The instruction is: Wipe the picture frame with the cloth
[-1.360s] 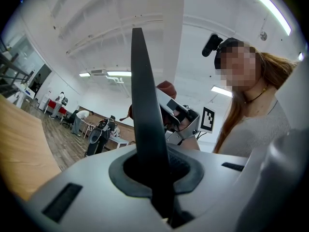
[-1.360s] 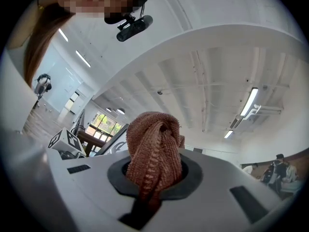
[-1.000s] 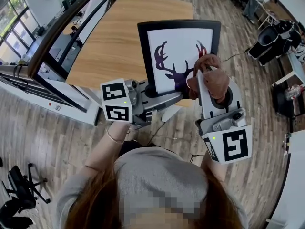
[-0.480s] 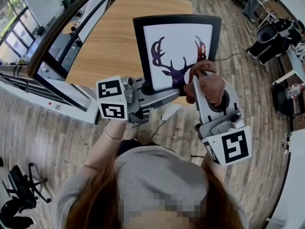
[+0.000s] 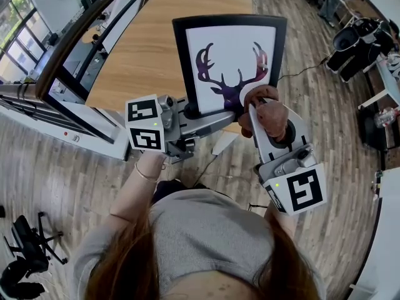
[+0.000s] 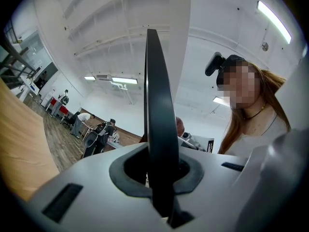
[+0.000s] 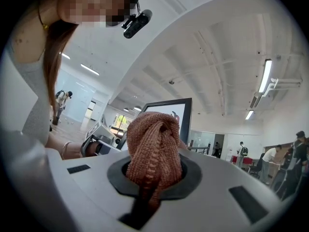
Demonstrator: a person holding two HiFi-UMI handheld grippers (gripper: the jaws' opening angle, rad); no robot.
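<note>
Two claws busy, and the stroke has come down. The right gripper (image 5: 257, 105), clamped tight on the bunched brown cloth (image 5: 269, 112), was up by the right antler of the deer print a second ago. Now it sits at the lower right corner of the glass, cloth still against it. The left gripper (image 5: 197, 113) hasn't budged, jaws pinched shut on the bottom edge of the picture frame (image 5: 228, 61) near its left corner. It holds the frame up, face toward the person, over the near end of the wooden table (image 5: 144, 49), and the frame has drifted a touch left. That reads to me as one downward pass finished along the right side. The middle and left of the glass, and the black border, probably still need doing. Now the views: only the head view lays out the whole front of the frame and where cloth meets glass. From the left gripper view you get the frame edge-on, a dark slab wedged between the jaws, proof of the grip but nothing of the print. Over in the right gripper view the cloth is stuffed between the jaws and bulging ahead, with the frame's upper part beyond, but contact can't be judged from there.
</note>
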